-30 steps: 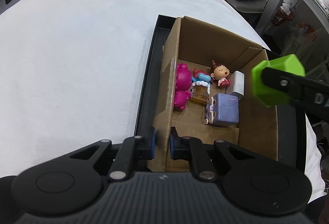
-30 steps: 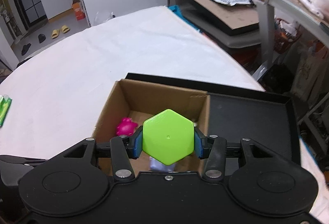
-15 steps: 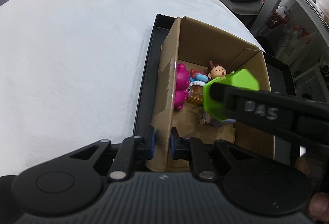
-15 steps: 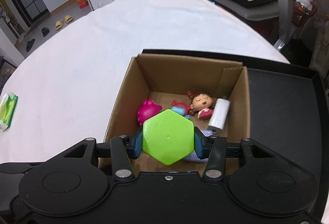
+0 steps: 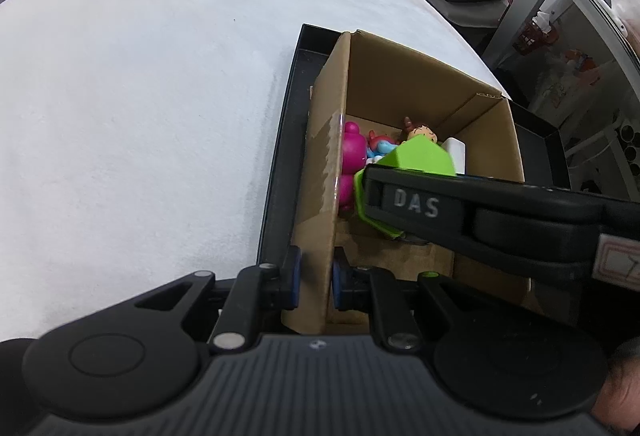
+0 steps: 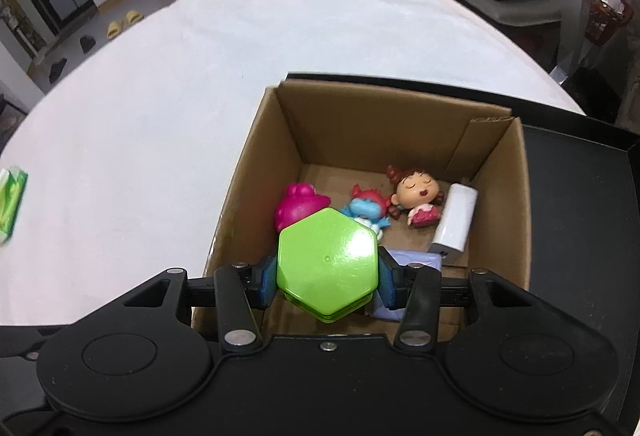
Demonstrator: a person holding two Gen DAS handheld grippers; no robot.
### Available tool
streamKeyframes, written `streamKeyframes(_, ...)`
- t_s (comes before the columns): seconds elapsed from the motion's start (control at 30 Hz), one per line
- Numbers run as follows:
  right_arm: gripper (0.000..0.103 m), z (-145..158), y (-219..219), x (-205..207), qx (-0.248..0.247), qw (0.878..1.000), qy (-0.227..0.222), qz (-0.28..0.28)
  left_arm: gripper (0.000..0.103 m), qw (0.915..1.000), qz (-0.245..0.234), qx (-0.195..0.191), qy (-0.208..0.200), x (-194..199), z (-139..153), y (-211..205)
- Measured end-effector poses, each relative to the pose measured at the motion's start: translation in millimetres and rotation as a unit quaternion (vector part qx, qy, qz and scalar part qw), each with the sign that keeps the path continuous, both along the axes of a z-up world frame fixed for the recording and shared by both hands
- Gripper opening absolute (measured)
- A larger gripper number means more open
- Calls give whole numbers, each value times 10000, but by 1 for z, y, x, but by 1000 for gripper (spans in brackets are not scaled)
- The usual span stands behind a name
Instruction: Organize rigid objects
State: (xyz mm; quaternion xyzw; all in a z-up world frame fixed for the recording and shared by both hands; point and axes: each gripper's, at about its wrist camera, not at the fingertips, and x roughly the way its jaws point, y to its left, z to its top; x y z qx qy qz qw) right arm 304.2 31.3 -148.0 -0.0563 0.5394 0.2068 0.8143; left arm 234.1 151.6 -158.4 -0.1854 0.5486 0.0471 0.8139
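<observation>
Table: wide and white, covered by a cloth; it fills the left and far side of both views.
Tray: black, with a raised rim, lying on the table near its right edge; the box stands in its left part and bare tray floor shows to the right of the box in the right wrist view.
Box: open brown cardboard, upright in the tray, with toys on its floor.
Left gripper: low at the near left corner of the box, its blue pads pressed on either side of the left wall, so the jaws are clamped on the cardboard.
Right gripper: reaching in over the near part of the box from the right, its jaws closed on two opposite sides of the hexagon.
Hexagon: bright green, flat-topped, held in the air inside the box mouth above the toys, partly hiding the pink toy and the lilac block.
Pink toy: by the left wall.
Lilac block: on the floor under the right gripper, mostly hidden.
Doll: brown hair, red dress, lying face up toward the back.
White block: lying by the right wall, just beside the doll.
Blue toy: red tufts, between the pink toy and the doll.
Green packet: on the table, well apart from the tray, at the far left edge.
</observation>
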Motion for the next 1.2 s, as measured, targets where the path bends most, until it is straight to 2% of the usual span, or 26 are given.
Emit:
streamKeyframes(0.17,50,-1,-4,0,-42,9999,40,-99,15,10000,9,-5,19,0,0,0)
streamKeyframes(0.53,52,37,-45,0,315,9977,-348,-497,16,9997,-67,223,21,-3,13,-6)
streamKeyframes(0.93,52,60,-77,-16,554,9942,-573,-722,17,9991,53,415,-110,-14,35,-12)
streamKeyframes(1.07,60,71,-95,-25,651,9918,-654,-884,17,9988,65,471,-125,-17,46,-15)
streamKeyframes(1.2,69,82,-113,-34,709,9893,-764,-1020,26,9982,37,578,-179,-22,57,-18)
